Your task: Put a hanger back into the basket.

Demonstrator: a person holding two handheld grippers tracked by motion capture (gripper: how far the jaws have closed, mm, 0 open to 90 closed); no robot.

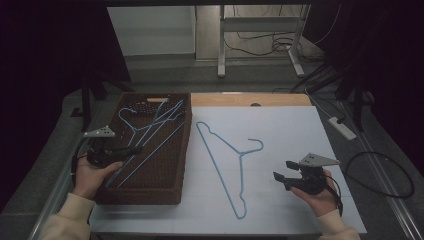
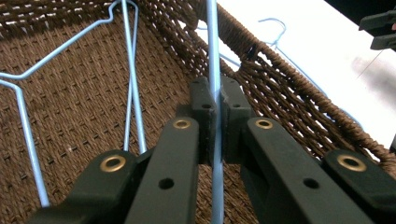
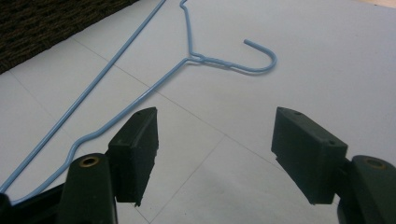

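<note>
A brown woven basket on the left holds several light blue wire hangers. My left gripper reaches into it from the left and is shut on the straight bar of one blue hanger; its pads pinch the wire between them. Another blue hanger lies flat on the white mat, hook pointing right. My right gripper hovers right of that hanger, open with nothing between its jaws. In the right gripper view the hanger's hook lies ahead.
The white mat covers the table right of the basket. A wooden strip runs along the far edge. A power strip and a looped cable lie off the right side. A metal frame stands behind.
</note>
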